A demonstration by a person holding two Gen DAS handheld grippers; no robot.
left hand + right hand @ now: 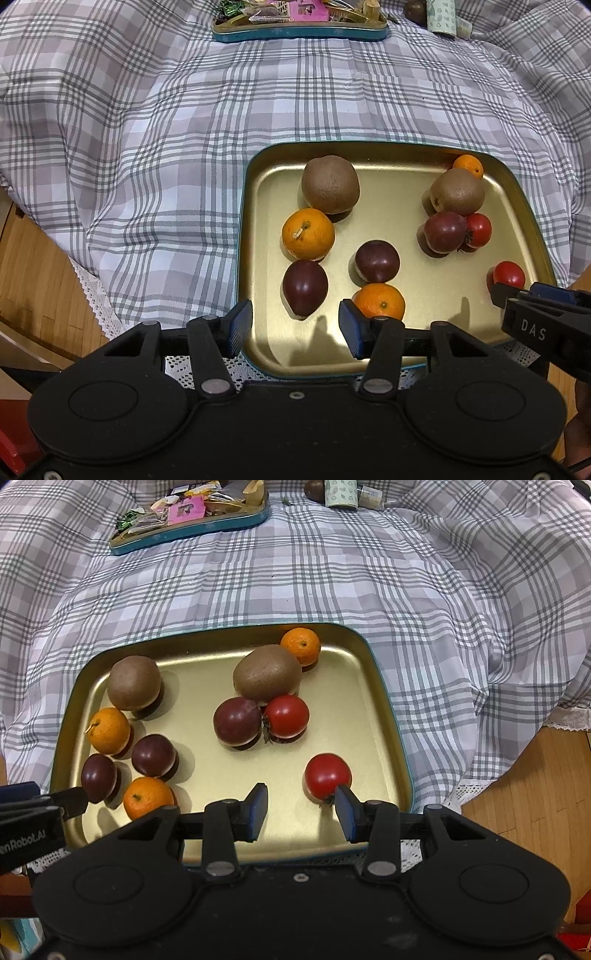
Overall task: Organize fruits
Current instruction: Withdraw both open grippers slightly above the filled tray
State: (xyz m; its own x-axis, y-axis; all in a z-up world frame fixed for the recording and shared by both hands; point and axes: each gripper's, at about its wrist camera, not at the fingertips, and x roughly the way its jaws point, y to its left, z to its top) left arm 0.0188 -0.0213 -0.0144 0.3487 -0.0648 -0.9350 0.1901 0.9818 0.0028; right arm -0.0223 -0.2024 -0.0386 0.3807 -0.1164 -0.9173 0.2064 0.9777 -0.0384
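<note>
A gold tray (384, 716) on a checked tablecloth (406, 590) holds kiwis, oranges, plums and tomatoes. The left gripper (295, 325) and right gripper (301, 812) hover over its near edge, jaws apart, empty.

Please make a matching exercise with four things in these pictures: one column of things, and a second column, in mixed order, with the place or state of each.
Things
1. lone red tomato
2. smallest orange
3. far tray of packets
4. left gripper

Places or states
a. at the far edge of the checked cloth
b. open, holding nothing
c. far corner of the gold tray, behind a kiwi
d. just ahead of the right gripper

Pairs: 1-d, 2-c, 3-a, 4-b
</note>
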